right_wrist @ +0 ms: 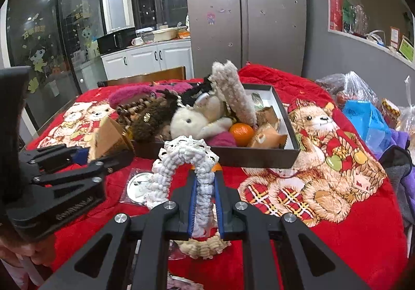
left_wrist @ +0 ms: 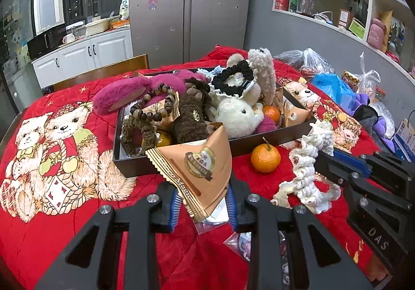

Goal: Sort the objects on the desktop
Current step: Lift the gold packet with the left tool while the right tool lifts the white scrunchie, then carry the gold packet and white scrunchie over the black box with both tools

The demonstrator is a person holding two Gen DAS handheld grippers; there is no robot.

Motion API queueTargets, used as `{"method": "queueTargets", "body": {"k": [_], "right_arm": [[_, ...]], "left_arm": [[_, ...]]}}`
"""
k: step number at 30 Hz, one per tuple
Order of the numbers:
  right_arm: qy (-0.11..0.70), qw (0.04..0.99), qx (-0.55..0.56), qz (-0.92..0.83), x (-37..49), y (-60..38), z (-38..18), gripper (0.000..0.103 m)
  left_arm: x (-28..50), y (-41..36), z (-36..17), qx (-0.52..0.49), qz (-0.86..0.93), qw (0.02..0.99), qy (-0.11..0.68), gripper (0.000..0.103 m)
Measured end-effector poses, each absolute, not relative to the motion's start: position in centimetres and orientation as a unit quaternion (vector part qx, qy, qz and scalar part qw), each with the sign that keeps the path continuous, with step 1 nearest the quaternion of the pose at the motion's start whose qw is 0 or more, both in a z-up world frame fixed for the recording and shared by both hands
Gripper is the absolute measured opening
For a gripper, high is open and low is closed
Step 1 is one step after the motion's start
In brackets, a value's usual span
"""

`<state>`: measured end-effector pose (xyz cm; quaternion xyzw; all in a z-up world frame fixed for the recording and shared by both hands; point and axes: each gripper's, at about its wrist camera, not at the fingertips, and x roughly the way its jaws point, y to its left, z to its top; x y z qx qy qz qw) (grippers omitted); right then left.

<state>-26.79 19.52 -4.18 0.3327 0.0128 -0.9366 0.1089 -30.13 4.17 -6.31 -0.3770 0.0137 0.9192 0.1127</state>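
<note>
Red teddy-bear cloth (left_wrist: 64, 212) covers the bench; left tool (left_wrist: 202, 208) clamps a "Choco Music" packet (left_wrist: 197, 165), right tool (right_wrist: 205, 207) clamps a white scrunchie (right_wrist: 181, 160).

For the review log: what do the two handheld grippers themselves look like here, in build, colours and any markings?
Both are alike. The left gripper and the right gripper have matte black angular linkage arms with triangular cut-outs, silver round pivot bolts and blue ribbed finger pads. Seen from the left wrist, the right gripper's side bears pale letters "DAS". No cables show. Sleeves cannot be made out.
</note>
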Motion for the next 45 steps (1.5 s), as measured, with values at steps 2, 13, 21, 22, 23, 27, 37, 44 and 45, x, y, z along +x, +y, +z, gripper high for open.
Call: {"method": "queueTargets", "body": {"k": [2,13,21,22,23,27,37,44,45], "right_arm": [[0.014,0.111,0.329,-0.938,-26.6,19.2,-3.9,0.013],[-0.004,0.095,0.32,-0.943,-26.5,19.2,-1.3,0.013],[0.009,0.092,0.307,-0.947,-27.5,18.6,2.4,0.013],[0.009,0.093,0.305,-0.948,-27.7,18.4,3.0,0.013],[0.009,0.093,0.304,-0.948,-28.0,18.3,3.4,0.013],[0.014,0.094,0.298,-0.95,-28.9,17.5,4.8,0.013],[0.019,0.101,0.304,-0.947,-31.0,16.9,4.9,0.013],[0.028,0.102,0.313,-0.944,-34.4,16.5,4.7,0.013],[0.03,0.102,0.314,-0.943,-35.1,16.4,4.6,0.013]], "left_arm": [[-30.0,4.1,-6.0,-0.374,0.921,0.108,0.016,0.03],[-29.3,2.2,-2.1,-0.358,0.93,0.081,-0.008,0.03],[-30.1,1.2,0.3,-0.354,0.932,0.071,-0.017,0.03],[-30.3,1.1,0.5,-0.354,0.932,0.072,-0.018,0.03],[-30.5,1.1,0.7,-0.353,0.933,0.07,-0.018,0.03],[-31.7,1.4,0.9,-0.354,0.933,0.063,-0.017,0.03],[-34.9,2.1,0.1,-0.368,0.927,0.072,-0.016,0.03],[-39.7,2.6,-0.7,-0.383,0.921,0.075,-0.008,0.03],[-40.7,2.7,-0.9,-0.385,0.92,0.071,-0.007,0.03]]}}
